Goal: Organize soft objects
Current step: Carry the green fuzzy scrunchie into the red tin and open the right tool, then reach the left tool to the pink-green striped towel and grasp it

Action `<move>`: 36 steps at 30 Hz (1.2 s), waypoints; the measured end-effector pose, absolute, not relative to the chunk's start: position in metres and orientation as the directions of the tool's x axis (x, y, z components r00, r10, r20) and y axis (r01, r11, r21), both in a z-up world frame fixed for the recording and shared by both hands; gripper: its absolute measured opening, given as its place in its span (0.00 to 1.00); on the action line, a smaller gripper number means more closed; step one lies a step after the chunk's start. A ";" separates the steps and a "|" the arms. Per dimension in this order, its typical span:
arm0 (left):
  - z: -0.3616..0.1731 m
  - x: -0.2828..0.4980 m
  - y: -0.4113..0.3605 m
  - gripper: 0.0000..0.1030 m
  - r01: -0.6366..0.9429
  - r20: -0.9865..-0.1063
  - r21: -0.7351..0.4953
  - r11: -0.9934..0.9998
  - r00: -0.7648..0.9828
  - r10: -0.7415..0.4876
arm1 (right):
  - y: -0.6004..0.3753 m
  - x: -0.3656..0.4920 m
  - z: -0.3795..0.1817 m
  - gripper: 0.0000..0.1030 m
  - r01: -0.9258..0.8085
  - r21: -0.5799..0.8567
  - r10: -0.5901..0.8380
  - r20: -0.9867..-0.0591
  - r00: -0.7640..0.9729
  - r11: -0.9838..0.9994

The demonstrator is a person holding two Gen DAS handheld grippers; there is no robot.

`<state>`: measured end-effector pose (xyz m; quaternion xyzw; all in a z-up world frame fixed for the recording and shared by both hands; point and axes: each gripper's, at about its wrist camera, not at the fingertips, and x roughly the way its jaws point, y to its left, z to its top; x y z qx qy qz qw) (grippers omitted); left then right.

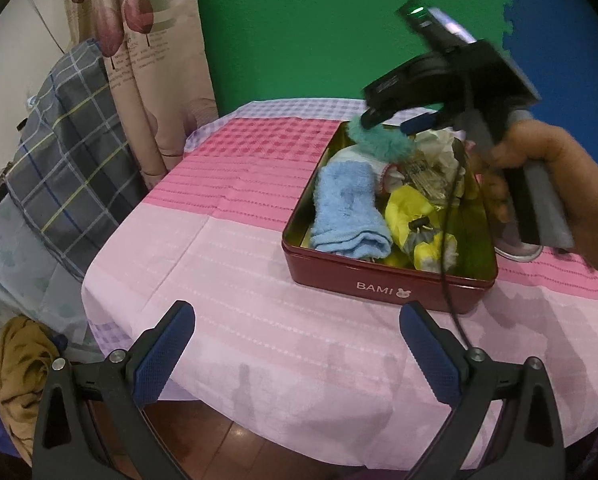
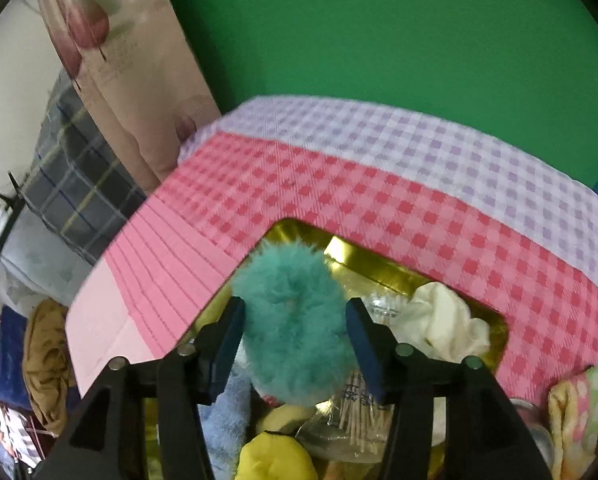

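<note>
Progress appears well advanced: the red rectangular tin with a gold interior [image 1: 387, 280], marked BAMI, sits toward the right edge of the table on the pink and lilac checked tablecloth [image 1: 227, 248] and already contains a rolled light-blue towel [image 1: 351, 216], a crumpled yellow cloth [image 1: 415, 216], a cream cloth [image 2: 447, 320] and a clear packet of toothpicks [image 2: 363, 420]. Outstanding, in my judgement: the fluffy teal pom-pom [image 2: 295, 320], plus a pastel checked cloth [image 2: 579, 412] lying outside the tin's right side.

The right gripper [image 2: 295, 332] is angled down over the tin's far-left corner, jaws partly open and bracketing the pom-pom; firm contact cannot be confirmed. The left gripper [image 1: 295, 348] hovers above the near table edge, jaws wide apart, holding nothing.
</note>
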<state>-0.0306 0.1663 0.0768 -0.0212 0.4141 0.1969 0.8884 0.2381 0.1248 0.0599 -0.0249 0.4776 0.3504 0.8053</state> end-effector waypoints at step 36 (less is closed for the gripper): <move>0.085 -0.039 0.125 0.99 -0.260 -0.691 0.153 0.953 0.661 0.291 | -0.298 0.128 0.013 0.54 0.044 0.006 -0.023 -0.779 0.626 0.999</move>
